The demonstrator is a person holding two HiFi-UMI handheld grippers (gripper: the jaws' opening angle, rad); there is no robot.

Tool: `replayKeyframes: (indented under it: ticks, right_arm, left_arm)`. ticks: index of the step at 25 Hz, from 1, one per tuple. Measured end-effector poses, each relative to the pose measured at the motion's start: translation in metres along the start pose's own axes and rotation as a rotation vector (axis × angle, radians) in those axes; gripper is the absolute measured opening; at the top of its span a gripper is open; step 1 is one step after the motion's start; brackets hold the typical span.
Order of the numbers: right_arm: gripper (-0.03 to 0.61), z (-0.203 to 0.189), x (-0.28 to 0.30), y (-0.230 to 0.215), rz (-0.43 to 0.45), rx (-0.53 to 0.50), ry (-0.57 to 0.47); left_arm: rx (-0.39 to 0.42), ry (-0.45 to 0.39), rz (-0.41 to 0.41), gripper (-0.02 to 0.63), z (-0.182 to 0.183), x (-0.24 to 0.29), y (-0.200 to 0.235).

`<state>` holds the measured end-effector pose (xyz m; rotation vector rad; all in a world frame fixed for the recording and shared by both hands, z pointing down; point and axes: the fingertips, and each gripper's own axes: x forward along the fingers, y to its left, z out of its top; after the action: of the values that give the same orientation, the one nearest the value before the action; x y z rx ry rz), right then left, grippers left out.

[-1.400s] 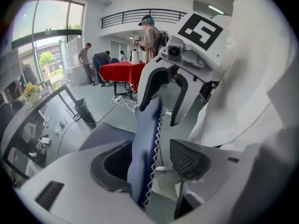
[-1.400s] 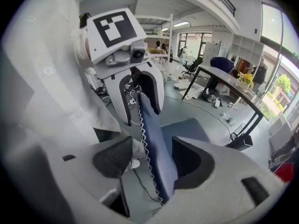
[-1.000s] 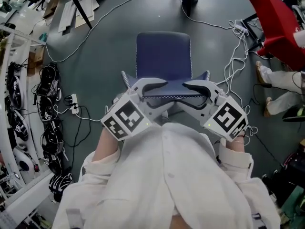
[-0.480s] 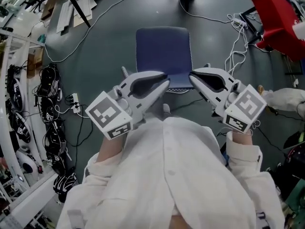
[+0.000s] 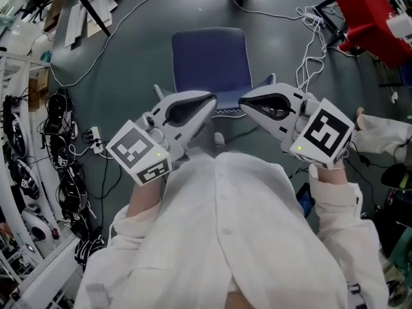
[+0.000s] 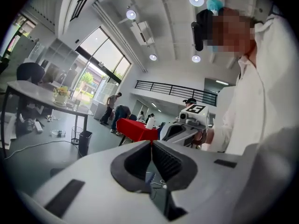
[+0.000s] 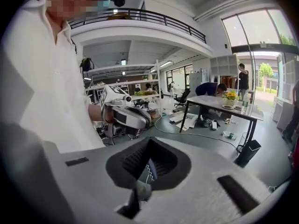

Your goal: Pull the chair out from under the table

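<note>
The blue chair [image 5: 210, 59] stands on the grey floor below me, its seat in full view and its back edge with white stitching just under the two grippers. My left gripper [image 5: 212, 99] hangs over that edge at the left, its jaws closing to a meeting of the pads with nothing between them. My right gripper [image 5: 243, 103] faces it from the right, jaws likewise closing together and empty. In the left gripper view the left gripper [image 6: 150, 143] shows pads touching. A sliver of the chair [image 7: 148, 168] shows under the right gripper [image 7: 148, 143].
A black table leg [image 5: 92, 10] slants at the top left beside papers. Cables [image 5: 308, 50] trail over the floor right of the chair. A red-covered table [image 5: 365, 13] is at the top right. Shelving with gear [image 5: 26, 153] lines the left side.
Both grippers, open about the chair's back edge a second ago, have lifted off it and shut empty. The left one has also rolled. The chair lies farther up the view.
</note>
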<state>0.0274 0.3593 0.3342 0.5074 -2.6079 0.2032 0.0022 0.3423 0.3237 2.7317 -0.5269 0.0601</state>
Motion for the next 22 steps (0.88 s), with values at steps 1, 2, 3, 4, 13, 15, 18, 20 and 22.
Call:
replayKeyframes:
  ticks: [1,2,3,4,13,15,18,20,22]
  right_arm:
    - [0.002,0.001,-0.001,0.0,-0.001,-0.004,0.0]
    - [0.002,0.002,-0.002,-0.001,-0.003,-0.006,0.001]
    - [0.002,0.003,-0.002,-0.001,-0.007,-0.004,0.006]
    - [0.002,0.001,-0.002,-0.002,-0.012,-0.001,0.014]
    - [0.002,0.002,0.001,-0.003,-0.014,0.0,0.027]
    - [0.002,0.005,0.001,-0.003,-0.02,-0.013,0.024]
    - [0.002,0.007,0.004,-0.006,-0.034,-0.026,0.032]
    - [0.002,0.007,0.006,-0.006,-0.034,-0.026,0.035]
    - [0.002,0.008,0.007,-0.004,-0.026,-0.019,0.037]
  left_arm:
    - [-0.002,0.004,-0.004,0.021,-0.001,0.0,-0.002]
    - [-0.003,0.009,-0.009,0.021,-0.002,0.0,-0.003]
    - [-0.004,0.014,-0.014,0.021,-0.003,0.0,-0.004]
    - [-0.004,0.023,-0.019,0.021,-0.004,0.0,-0.005]
    - [0.023,0.087,0.0,0.021,-0.017,0.002,-0.007]
    - [0.024,0.077,0.022,0.021,-0.019,0.002,-0.004]
    - [0.02,0.08,0.039,0.021,-0.019,0.0,0.0]
    - [0.019,0.077,0.041,0.021,-0.021,-0.001,0.002]
    - [0.017,0.064,0.041,0.021,-0.023,-0.002,0.004]
